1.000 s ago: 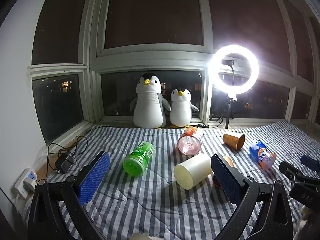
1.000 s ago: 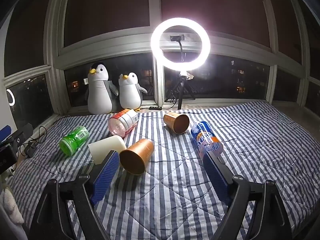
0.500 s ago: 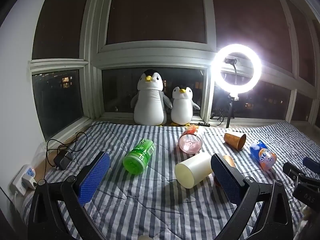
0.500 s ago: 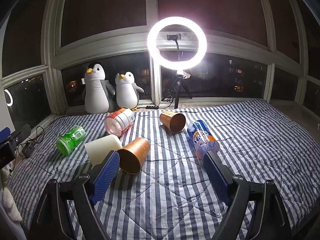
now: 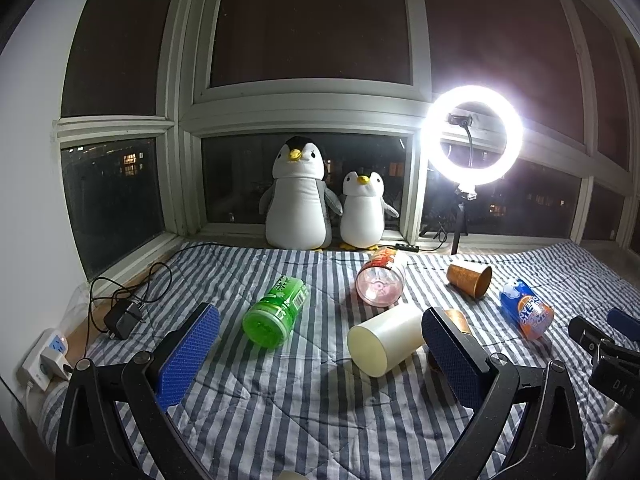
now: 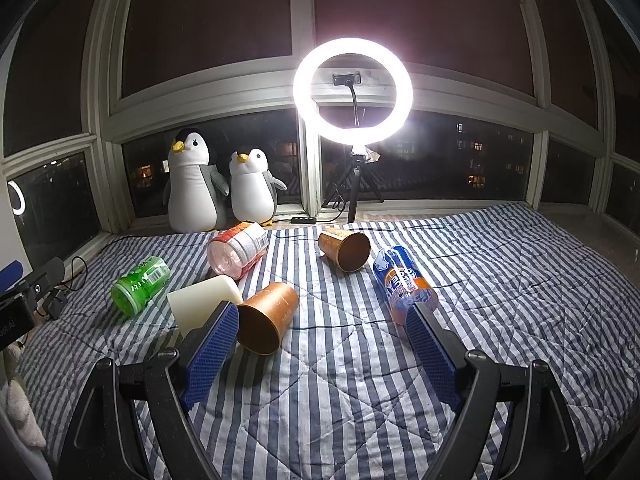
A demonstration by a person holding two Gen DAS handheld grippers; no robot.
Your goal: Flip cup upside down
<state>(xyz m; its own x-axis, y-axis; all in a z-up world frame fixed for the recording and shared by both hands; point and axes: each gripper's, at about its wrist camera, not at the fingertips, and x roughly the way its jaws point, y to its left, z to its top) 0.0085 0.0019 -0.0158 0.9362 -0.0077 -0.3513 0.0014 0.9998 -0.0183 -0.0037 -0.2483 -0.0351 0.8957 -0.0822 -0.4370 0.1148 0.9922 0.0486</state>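
Observation:
Several cups lie on their sides on the striped blanket. A cream cup [image 5: 386,337] [image 6: 202,304] lies just ahead of my left gripper [image 5: 318,354], near its right finger. A brown paper cup [image 6: 269,317] lies mouth toward me just ahead of my right gripper [image 6: 320,354], by its left finger; it is mostly hidden in the left wrist view. A second brown cup [image 6: 346,249] [image 5: 470,278] lies farther back. Both grippers are open and empty.
A green bottle [image 5: 276,312] [image 6: 140,285], a pink bottle [image 5: 380,282] [image 6: 238,253] and a blue-orange can [image 6: 405,283] [image 5: 527,309] also lie on the blanket [image 6: 320,392]. Two penguin plushies [image 5: 298,196] and a ring light [image 6: 353,92] stand at the window. A charger and cable [image 5: 122,318] lie at the left.
Both grippers have edged slightly; the view shifts a little in each. The right gripper's view has drifted so the cups sit slightly more to the left. Nothing was grasped.

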